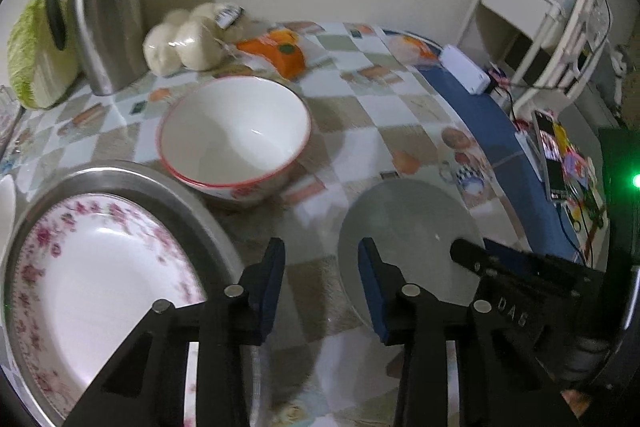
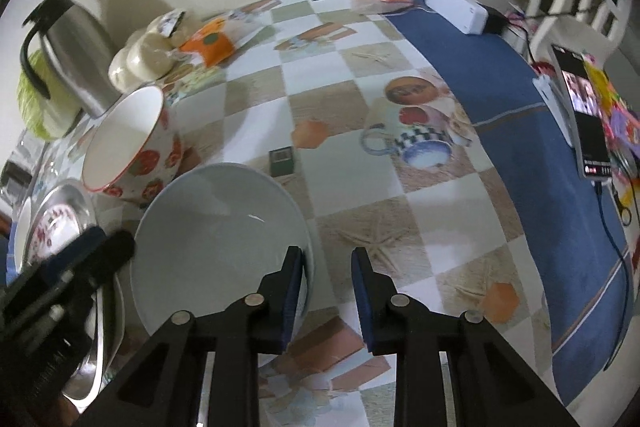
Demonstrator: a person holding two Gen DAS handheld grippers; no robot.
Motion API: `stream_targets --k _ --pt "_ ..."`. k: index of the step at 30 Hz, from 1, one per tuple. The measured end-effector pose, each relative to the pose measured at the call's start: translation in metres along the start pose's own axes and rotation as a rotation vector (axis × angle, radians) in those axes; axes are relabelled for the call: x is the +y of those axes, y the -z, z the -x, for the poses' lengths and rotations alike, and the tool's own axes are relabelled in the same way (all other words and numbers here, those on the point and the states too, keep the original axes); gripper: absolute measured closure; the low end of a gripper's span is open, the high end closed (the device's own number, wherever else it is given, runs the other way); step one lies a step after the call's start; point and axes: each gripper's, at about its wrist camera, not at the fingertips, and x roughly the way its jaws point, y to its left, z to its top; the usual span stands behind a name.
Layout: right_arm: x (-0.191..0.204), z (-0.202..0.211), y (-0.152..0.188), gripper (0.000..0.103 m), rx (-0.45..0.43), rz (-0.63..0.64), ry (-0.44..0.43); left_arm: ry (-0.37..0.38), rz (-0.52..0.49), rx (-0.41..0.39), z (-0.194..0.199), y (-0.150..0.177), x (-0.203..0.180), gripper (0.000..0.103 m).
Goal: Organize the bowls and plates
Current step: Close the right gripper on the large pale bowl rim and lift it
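The floral plate (image 1: pixel 100 267) and its steel tray (image 1: pixel 192 195) run off the left wrist view at 8 o'clock, with the left gripper (image 1: pixel 320 287) covering their near rim. In the right wrist view the phone (image 2: pixel 584 115) screen at 3 o'clock is too small to read, and the cabbage (image 2: pixel 36 99) at 9 o'clock sits mostly behind the kettle (image 2: pixel 68 55).

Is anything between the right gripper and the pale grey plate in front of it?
Nothing visible. The right gripper is open at the pale grey plate, its left finger already over the near rim; only bare tablecloth surrounds it.
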Motion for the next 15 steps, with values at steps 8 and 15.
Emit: stream_targets --k 8,15 --pt "-0.008 0.000 0.000 0.075 0.006 -0.032 -0.017 0.001 -0.051 0.063 -0.019 0.011 -0.021 0.081" --pt "-0.007 -0.008 0.003 0.075 0.033 -0.046 -0.052 -0.017 -0.066 0.070 -0.029 0.014 -0.027 0.082"
